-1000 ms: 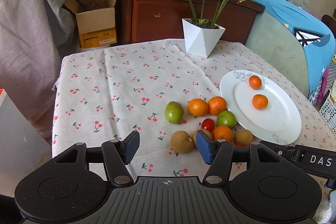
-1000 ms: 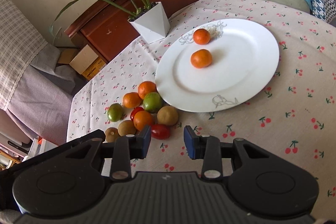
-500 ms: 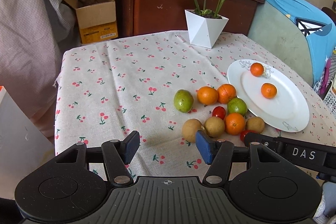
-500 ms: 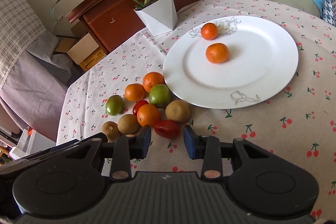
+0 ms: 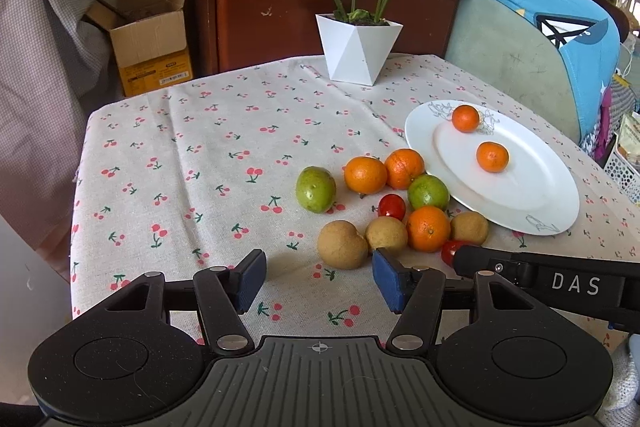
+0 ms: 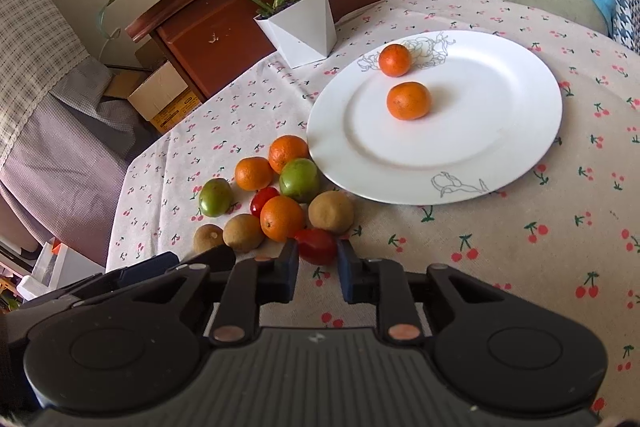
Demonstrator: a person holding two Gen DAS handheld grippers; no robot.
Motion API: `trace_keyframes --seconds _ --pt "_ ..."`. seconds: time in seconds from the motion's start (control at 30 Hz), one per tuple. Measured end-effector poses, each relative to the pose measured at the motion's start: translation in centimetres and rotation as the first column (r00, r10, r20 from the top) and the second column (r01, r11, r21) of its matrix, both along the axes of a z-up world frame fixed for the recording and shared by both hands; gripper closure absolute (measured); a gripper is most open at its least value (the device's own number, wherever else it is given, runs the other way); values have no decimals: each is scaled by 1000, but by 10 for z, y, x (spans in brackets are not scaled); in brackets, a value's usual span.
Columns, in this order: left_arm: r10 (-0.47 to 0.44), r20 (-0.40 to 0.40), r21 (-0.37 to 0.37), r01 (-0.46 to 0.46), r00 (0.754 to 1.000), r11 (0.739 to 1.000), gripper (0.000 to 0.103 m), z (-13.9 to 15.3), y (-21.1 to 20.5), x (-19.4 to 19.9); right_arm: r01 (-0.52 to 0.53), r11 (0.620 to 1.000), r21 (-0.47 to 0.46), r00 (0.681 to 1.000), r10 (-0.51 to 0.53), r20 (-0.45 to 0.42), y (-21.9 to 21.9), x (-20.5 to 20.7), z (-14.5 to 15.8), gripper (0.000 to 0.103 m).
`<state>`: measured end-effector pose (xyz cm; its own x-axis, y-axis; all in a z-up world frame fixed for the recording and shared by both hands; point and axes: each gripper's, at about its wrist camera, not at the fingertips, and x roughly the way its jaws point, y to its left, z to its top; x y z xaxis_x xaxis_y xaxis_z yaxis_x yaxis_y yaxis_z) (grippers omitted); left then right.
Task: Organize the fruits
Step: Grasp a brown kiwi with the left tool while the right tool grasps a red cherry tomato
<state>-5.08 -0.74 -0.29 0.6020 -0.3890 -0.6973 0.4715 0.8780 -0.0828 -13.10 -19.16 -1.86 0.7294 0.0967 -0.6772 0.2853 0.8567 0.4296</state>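
Observation:
A white plate (image 6: 500,131) carries two small oranges (image 6: 408,101). Left of it on the cherry-print cloth lies a cluster of oranges, green fruits (image 6: 299,179), brown fruits (image 6: 331,212) and a small red tomato (image 6: 264,198). My right gripper (image 6: 318,267) has its jaws closing on a second red tomato (image 6: 316,246) at the cluster's near edge, both pads against its sides. In the left wrist view my left gripper (image 5: 318,281) hovers open and empty above the cloth, just short of a brown fruit (image 5: 342,245). The right gripper's black body (image 5: 560,287) reaches in from the right.
A white angular pot with a leafy plant (image 5: 356,47) stands at the table's far side, in front of a dark wooden cabinet (image 5: 280,7). A cardboard box (image 5: 152,43) sits on the floor behind. A blue-covered sofa (image 5: 540,39) lies to the right.
The right jaws have narrowed around the red tomato at the near edge of the cluster. Both views have shifted slightly nearer to the fruit. The left jaws keep the same gap.

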Motion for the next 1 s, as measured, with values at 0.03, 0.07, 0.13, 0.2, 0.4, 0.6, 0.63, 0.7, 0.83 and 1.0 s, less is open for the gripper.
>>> trace_keyframes --seconds 0.03,0.07,0.13,0.2,0.4,0.6,0.63,0.7,0.83,1.0 --pt "-5 2 -4 5 1000 1000 45 -1 -1 1 3 1000 4 1000 -3 0 -1 -1 1 83" --pt "-8 4 -7 8 1000 1000 45 -1 -2 1 4 1000 8 1000 -4 0 -3 -2 1 83" --pt "-11 6 -13 11 1000 1000 45 -3 -4 2 5 1000 22 1000 -5 1 -5 -4 2 83" --pt "-12 18 -14 12 1000 1000 46 -4 -5 2 7 999 33 1000 -7 0 -7 -5 1 83" --pt "-31 31 -27 31 999 999 47 -5 -10 2 6 999 32 1000 -6 -5 -7 -5 0 83" --pt "-57 50 -11 58 997 998 59 -7 -16 1 10 999 42 1000 -9 -11 -8 -4 -2 80" --pt "-55 49 -15 56 997 998 59 -7 -15 1 12 999 44 1000 -12 -11 -8 -4 -2 80" --pt "-54 48 -21 55 997 998 59 -7 -15 2 12 999 40 1000 -12 -10 -8 -3 -2 80" --pt "-59 64 -6 60 996 998 66 -8 -17 1 8 1000 27 1000 -8 -6 -6 -2 -2 79" --pt "-58 70 -3 59 996 998 77 -8 -17 0 -6 1000 3 1000 6 -5 -3 -1 -2 82"
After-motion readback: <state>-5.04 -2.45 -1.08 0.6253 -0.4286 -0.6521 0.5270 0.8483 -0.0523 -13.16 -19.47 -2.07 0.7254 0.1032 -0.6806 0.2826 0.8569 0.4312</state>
